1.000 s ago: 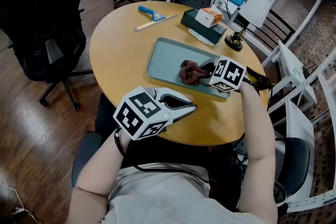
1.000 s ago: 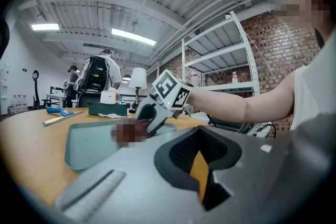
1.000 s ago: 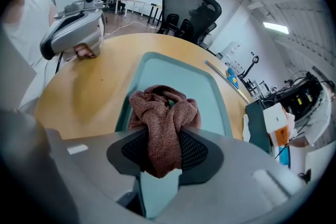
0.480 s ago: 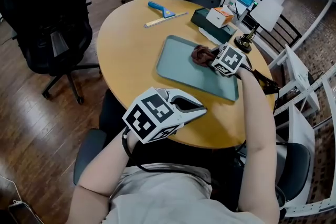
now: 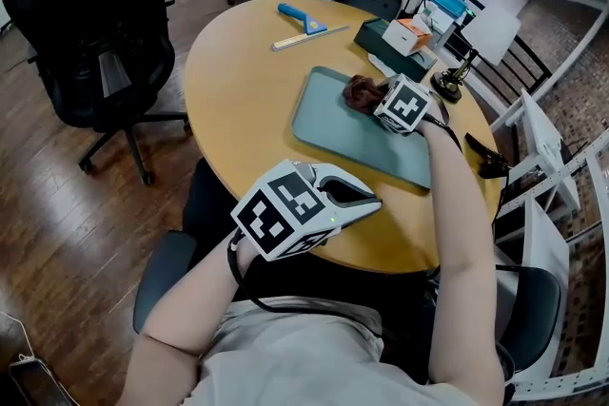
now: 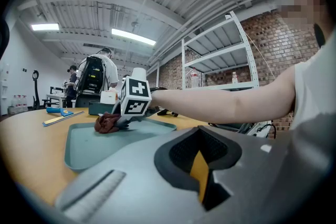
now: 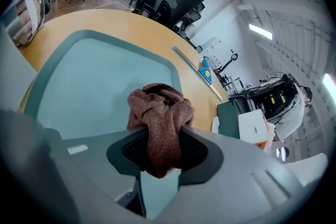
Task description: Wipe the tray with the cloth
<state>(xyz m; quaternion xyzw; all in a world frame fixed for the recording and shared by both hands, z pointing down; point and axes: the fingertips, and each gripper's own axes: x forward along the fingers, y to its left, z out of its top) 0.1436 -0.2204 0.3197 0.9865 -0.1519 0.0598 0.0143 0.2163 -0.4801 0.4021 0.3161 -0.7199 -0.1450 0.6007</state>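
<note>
A teal tray (image 5: 343, 133) lies on the round wooden table (image 5: 247, 90). My right gripper (image 5: 378, 100) is shut on a bunched brown cloth (image 5: 360, 93) and presses it onto the tray's far edge. In the right gripper view the cloth (image 7: 160, 110) bulges out between the two pads of that gripper (image 7: 160, 152), above the tray floor (image 7: 94, 76). My left gripper (image 5: 366, 197) hovers over the table's near edge, off the tray, its jaws together with nothing in them. The left gripper view shows its own jaws (image 6: 198, 165), the tray (image 6: 100, 147) and the cloth (image 6: 107, 123).
Beyond the tray lie a blue scraper (image 5: 303, 17), a pale ruler (image 5: 309, 36) and a dark green box (image 5: 400, 57) with a small white and orange box (image 5: 411, 35) on it. A black office chair (image 5: 105, 14) stands left of the table. White shelving (image 5: 561, 195) stands on the right.
My right gripper has dragged the cloth from the tray's near right part up to its far edge. The left gripper has stayed by the table's near edge.
</note>
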